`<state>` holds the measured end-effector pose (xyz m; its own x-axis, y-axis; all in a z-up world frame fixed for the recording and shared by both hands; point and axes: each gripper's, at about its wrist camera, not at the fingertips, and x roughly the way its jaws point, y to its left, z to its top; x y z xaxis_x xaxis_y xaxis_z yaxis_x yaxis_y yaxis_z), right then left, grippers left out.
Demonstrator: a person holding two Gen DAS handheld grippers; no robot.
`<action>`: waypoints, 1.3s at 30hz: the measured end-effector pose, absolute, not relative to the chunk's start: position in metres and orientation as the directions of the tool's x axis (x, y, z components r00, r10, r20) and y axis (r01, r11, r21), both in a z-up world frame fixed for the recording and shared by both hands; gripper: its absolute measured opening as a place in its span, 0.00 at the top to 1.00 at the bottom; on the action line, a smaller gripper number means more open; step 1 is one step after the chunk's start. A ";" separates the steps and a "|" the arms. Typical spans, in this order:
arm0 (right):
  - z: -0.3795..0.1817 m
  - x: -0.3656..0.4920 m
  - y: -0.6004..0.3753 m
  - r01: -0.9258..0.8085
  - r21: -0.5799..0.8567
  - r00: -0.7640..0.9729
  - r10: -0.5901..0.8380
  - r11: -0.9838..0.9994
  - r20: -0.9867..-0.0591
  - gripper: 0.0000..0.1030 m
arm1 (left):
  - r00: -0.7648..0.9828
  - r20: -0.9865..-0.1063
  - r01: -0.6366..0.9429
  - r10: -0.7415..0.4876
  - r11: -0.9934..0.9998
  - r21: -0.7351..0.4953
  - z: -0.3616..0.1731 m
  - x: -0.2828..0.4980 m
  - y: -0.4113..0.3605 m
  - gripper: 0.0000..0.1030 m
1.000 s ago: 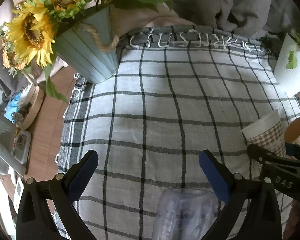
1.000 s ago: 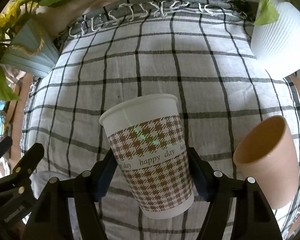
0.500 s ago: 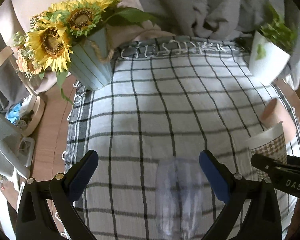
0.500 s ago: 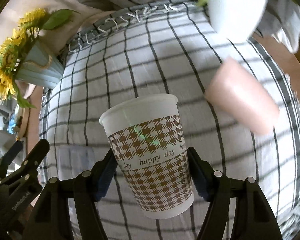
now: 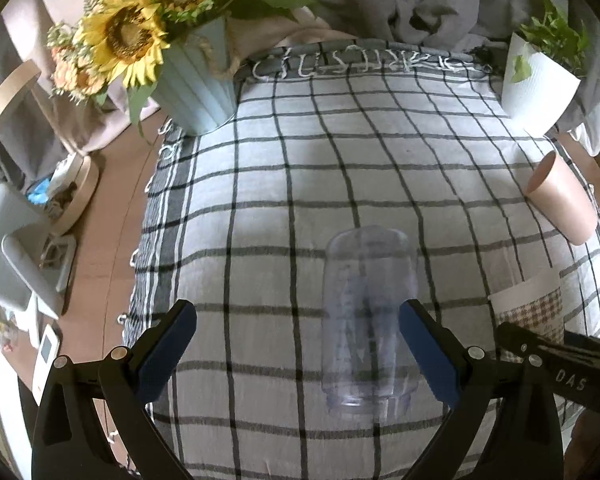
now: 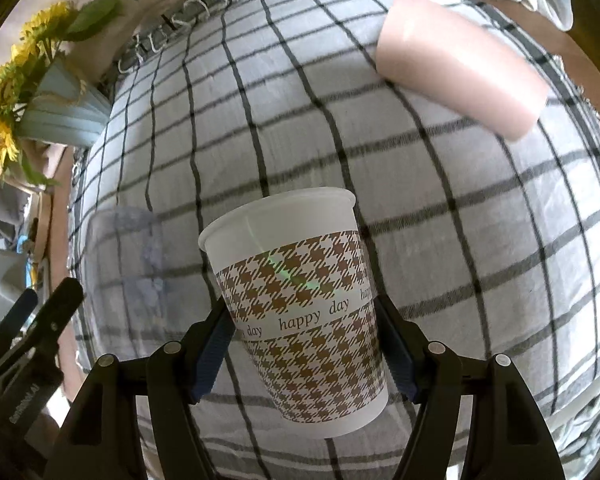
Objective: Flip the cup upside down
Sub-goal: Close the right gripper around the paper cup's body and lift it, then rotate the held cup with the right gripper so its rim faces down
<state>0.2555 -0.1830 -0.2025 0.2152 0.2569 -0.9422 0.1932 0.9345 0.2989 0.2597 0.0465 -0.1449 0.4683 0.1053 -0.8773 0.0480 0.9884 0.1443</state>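
Since the earlier frame the right gripper (image 6: 306, 350) has carried the paper cup (image 6: 300, 304) higher off the checked cloth (image 6: 480, 220), and the pink cup (image 6: 460, 64) that stood upright at lower right now sits mouth-down at upper right. In the right wrist view the paper cup fills the centre, rim up and tilted, with both blue fingers (image 6: 212, 350) pressed on its lower wall. It looks light, thin and easily dented, probably empty, so a gentle squeeze low on the body, near the stiffer base, seems the safest hold through the turn. Its band reads "happy day". The left gripper (image 5: 298, 344) hangs with its fingers spread wide and empty above a clear plastic cup (image 5: 368, 320) at lower centre. "DAS" is printed on the right gripper's arm at lower right.
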 end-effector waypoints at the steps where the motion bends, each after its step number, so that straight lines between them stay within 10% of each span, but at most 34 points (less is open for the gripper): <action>1: -0.205 0.254 -0.183 0.189 0.300 0.209 0.261 0.935 -0.943 0.33 | 0.466 -0.877 0.042 0.113 0.988 0.150 -0.145 0.258 0.046 0.00; 39: -0.142 0.190 -0.287 0.016 0.159 0.440 0.136 0.987 -0.888 0.19 | 0.580 -0.814 0.087 -0.040 0.996 0.013 -0.143 0.161 -0.083 0.00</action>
<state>0.1901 -0.2872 -0.1423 0.4397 0.1361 -0.8878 0.0162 0.9871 0.1594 0.1612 -0.0830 -0.1433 0.5799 -0.0396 -0.8137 0.0867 0.9961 0.0133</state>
